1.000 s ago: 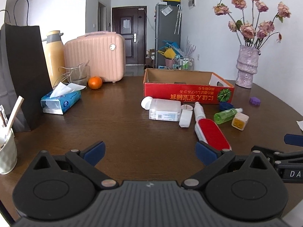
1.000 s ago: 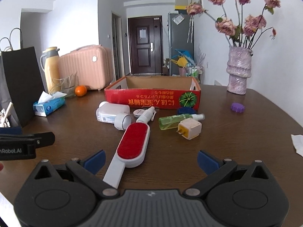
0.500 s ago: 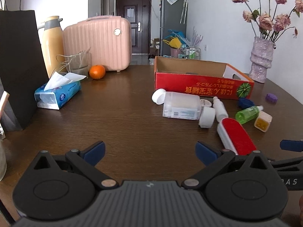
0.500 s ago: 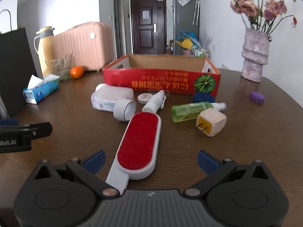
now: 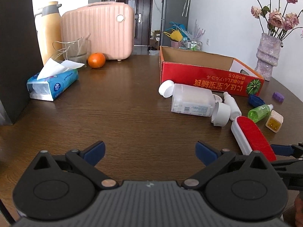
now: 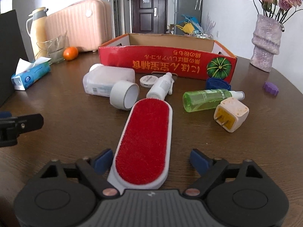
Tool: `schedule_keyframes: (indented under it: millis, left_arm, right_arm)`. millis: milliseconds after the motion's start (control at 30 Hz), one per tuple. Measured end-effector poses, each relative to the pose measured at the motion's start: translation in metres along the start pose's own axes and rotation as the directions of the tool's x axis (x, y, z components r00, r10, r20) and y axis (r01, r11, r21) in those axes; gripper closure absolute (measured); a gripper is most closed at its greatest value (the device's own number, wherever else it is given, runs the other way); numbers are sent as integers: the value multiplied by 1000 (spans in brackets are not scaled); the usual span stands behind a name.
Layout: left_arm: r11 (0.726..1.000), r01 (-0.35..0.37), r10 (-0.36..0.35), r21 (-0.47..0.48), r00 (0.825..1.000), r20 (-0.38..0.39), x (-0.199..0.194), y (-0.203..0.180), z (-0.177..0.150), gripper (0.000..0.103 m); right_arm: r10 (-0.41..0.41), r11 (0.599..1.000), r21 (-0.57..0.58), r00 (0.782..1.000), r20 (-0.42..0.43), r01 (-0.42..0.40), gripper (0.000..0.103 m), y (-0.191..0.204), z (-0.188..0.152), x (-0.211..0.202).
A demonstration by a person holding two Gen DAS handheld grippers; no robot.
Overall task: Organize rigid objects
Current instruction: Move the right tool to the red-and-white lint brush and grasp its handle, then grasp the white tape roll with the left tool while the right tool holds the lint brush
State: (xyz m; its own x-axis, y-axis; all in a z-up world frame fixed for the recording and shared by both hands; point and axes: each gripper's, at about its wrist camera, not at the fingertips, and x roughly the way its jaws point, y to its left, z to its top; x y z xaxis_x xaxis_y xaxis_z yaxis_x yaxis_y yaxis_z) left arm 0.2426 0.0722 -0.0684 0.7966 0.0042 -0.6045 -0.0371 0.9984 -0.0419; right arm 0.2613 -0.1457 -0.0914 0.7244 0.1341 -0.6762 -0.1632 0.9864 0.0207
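A red lint brush with a white frame lies on the brown table, pointing at the red cardboard box. My right gripper straddles the brush's near end and its jaws are closing. The left pad sits at the brush's edge and the right pad still stands clear of it. Around the brush lie a translucent white bottle, a tape roll, a small white bottle, a green spray bottle and a plug adapter. My left gripper hangs open over bare table, left of the brush.
A tissue pack, an orange, a glass jug, a pink suitcase, a thermos and a black bag stand at the left and back. A vase stands far right, with a purple cap near it.
Both grippers have moved forward and lower toward the objects. The right jaws have narrowed, and the lint brush now lies between them.
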Motion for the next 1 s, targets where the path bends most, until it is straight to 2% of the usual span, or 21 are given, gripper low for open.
schedule_keyframes:
  millis: [100, 167, 200, 233, 400, 567, 1000]
  left_arm:
    - [1000, 5, -5, -5, 1000, -13, 3, 1, 0, 0]
    - [1000, 9, -9, -9, 1000, -13, 3, 2, 0, 0]
    - [1000, 9, -9, -9, 1000, -12, 3, 2, 0, 0]
    - [1000, 8, -8, -8, 1000, -11, 2, 2, 0, 0]
    - [1000, -5, 5, 2, 1000, 2, -3, -1, 2, 0]
    - [1000, -26, 25, 7, 1000, 8, -9, -6, 7, 0]
    - [998, -50, 49, 28, 998, 32, -14, -43, 28, 0]
  right_arm:
    - [-6, 1000, 0, 1000, 12, 6, 31, 0, -3, -1]
    - [11, 1000, -10, 1000, 16, -11, 38, 0, -4, -4]
    - [21, 1000, -14, 1000, 20, -21, 47, 0, -4, -6]
    - [21, 1000, -12, 1000, 19, -20, 48, 0, -4, -6]
    - [49, 999, 7, 998, 25, -49, 48, -4, -3, -9]
    - [75, 997, 3, 995, 68, -75, 48, -9, -4, -22]
    - [70, 997, 19, 985, 158, -74, 48, -54, 10, -47]
